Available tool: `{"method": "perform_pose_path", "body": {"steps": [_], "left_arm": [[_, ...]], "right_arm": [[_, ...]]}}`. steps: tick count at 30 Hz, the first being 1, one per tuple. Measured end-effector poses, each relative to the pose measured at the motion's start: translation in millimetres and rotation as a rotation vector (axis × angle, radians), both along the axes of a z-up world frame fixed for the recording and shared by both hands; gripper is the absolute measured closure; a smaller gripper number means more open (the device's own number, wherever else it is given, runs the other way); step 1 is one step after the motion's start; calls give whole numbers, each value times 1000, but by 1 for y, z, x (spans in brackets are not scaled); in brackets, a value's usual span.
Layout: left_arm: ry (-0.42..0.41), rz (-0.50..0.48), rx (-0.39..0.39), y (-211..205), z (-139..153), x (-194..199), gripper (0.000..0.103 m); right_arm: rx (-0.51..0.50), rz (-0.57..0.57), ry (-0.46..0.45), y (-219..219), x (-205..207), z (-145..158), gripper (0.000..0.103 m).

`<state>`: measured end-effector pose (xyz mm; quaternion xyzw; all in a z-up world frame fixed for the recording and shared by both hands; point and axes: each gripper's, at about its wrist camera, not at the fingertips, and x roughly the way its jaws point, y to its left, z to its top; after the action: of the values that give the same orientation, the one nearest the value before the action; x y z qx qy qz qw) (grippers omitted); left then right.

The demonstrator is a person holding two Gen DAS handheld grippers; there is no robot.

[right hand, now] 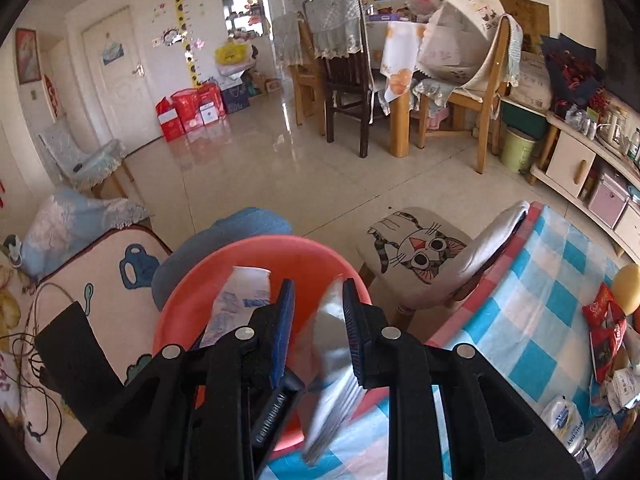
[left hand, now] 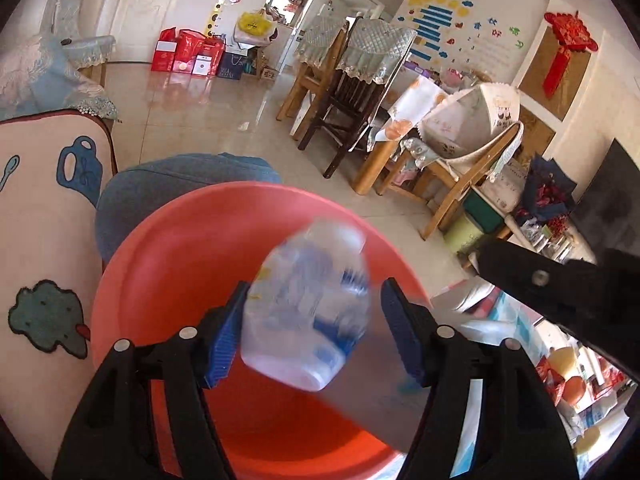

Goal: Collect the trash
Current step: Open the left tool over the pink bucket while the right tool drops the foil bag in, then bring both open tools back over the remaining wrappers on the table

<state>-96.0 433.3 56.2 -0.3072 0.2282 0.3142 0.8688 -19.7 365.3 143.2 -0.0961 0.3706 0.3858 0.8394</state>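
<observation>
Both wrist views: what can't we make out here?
- Plastic bottle, left wrist view: motion-blurred, label unreadable; whether the left tool's pads touch it is unclear.
- Red basin, both views: bottom hidden by the bottle, the silver wrapper and both tools.
- Silver wrapper, right wrist view: blurred, lower end cut off behind the right tool.
- Table clutter, right wrist view: cropped by the lens edge.
</observation>
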Motion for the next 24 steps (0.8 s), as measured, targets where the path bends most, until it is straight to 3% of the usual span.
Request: {"method": "perform_pose_path", "body": {"steps": [6,9,11,13,16,20,24], "left_arm": [[8,-23,-23,5,-6,2,24],[-9,-52,-28,4,-5,4,18],[-16,-70,-22,1,-5,5,17],[-24,-90,-19,-2,-4,7,15],[-27,-118,-9,-9,-3,10,13],[-18,-121,9,-23,0,13,13],[5,-200,152,-51,10,21,13]], "right_arm": [[23,-24,34,-4,2,-4,76],[39,-71,15,-19,0,3,67],[35,-111,-32,-34,-3,11,44],[32,-159,-71,-54,-8,20,28],[-1,-235,-112,-90,-13,28,15],[-42,-337,-129,-145,-18,30,12],[-62,-437,-124,-201,-17,23,12]]}}
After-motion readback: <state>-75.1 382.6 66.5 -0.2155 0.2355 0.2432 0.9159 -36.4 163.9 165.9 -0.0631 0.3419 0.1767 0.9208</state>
